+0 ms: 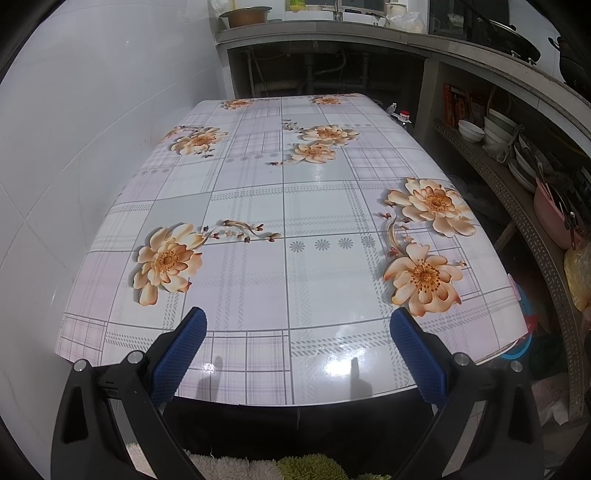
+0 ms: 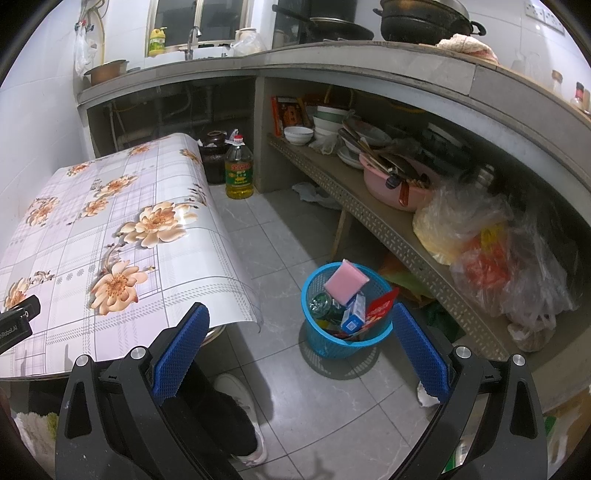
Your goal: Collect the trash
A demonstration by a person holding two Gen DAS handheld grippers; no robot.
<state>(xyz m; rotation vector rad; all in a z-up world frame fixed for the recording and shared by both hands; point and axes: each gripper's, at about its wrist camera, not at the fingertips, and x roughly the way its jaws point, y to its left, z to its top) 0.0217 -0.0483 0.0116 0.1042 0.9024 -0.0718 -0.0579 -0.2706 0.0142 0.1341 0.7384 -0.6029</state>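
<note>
The left tool (image 1: 297,325) hangs over the near edge of the bench (image 1: 280,206), its two blue-padded fingers (image 1: 417,354) spread wide with nothing between them. Ahead of it the flowered cloth (image 1: 258,266) lies flat and glossy across the whole bench top. Beyond the far end of the bench stands a concrete kitchen counter (image 1: 332,27), and to the right of the tool a low shelf (image 1: 517,192) carries stacked bowls and a pink basin (image 1: 554,218).

The right tool (image 2: 300,325) is held beside the bench (image 2: 92,229) and above the tiled floor (image 2: 280,236), fingers (image 2: 181,350) likewise spread wide and gripping nothing. Just ahead of it, between the finger tips in the right wrist view, a blue mesh basket (image 2: 314,332) stands on the floor. The trash sits in that basket: a pink sponge (image 2: 345,282) leans against the far rim, a crumpled green bottle (image 2: 321,304) lies at the left, a blue and white carton (image 2: 354,314) stands in the middle, and a red wrapper (image 2: 382,306) sticks up at the right. Farther ahead, by the far corner of the bench, a bottle of yellow oil (image 2: 238,171) stands on the floor next to a dark jar (image 2: 213,157). To the right of the tool, plastic bags (image 2: 480,236) are piled on the shelf (image 2: 369,210). Below the tool a person's white shoe (image 2: 240,391) rests on the tiles. At the left edge of this view a black part of the left tool (image 2: 18,317) shows over the bench.
</note>
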